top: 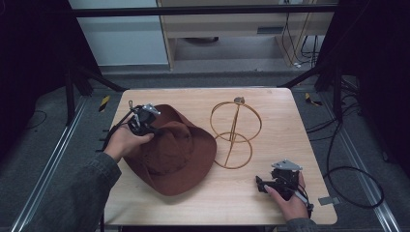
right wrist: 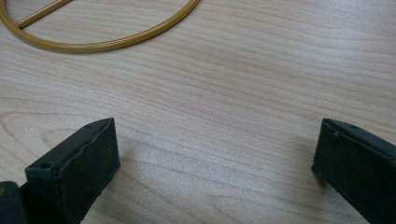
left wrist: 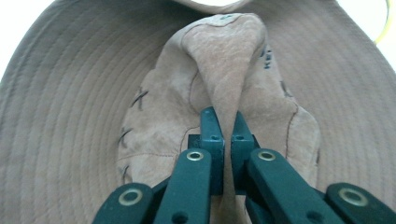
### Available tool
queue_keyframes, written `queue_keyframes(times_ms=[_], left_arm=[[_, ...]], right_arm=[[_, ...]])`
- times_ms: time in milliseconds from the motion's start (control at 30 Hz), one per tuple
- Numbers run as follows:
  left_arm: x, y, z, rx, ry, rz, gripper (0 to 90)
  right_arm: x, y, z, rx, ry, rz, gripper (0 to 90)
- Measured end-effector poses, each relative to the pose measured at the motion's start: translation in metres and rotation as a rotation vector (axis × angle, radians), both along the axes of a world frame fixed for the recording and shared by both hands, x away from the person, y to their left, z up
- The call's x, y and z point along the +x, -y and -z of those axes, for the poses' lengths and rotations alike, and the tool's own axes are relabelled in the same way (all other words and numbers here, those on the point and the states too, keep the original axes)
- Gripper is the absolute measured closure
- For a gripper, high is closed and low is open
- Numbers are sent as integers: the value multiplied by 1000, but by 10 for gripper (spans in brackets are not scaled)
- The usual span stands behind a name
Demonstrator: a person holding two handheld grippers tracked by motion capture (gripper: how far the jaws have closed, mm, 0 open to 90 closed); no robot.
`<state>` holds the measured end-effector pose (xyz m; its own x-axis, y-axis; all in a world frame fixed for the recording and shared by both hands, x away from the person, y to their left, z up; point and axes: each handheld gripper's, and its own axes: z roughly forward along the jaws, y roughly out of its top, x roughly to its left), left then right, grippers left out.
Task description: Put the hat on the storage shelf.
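Hat (top: 176, 154), brown, wide-brimmed, on the left half of the wooden worktop (top: 270, 193), crown clamped by the left tool (left wrist: 223, 122).
Brass wire hat stand (top: 235, 133) just right of the brim. Left tool's jaws together on a raised crown fold. Right tool (top: 261, 183) rests near the front right edge, jaws apart, holding nothing.

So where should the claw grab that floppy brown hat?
Probably the raised crease on the brown hat's crown, coming from the person's left side. That ridge is thin enough to pinch, and the left claw is already shut on it; the wide brim lies flat on the table.
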<state>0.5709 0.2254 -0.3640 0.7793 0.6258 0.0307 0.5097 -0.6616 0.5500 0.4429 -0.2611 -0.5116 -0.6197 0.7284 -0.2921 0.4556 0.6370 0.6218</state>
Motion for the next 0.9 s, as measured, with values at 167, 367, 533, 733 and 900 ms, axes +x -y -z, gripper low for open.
queue_keyframes(times_ms=[167,367,533,733,900], left_arm=[[-7,-9,-17,-5,27,-13,886],[-15,-20,-41,-29,60,-26,885],[-24,-24,-60,-53,87,-22,885],[-35,-25,-88,-64,136,-9,885],[-38,-26,-104,-86,167,-15,885]], right_arm=[[0,0,0,0,0,0,5],[0,0,0,0,0,0,5],[0,0,0,0,0,0,5],[0,0,0,1,1,-2,5],[0,0,0,0,0,0,5]])
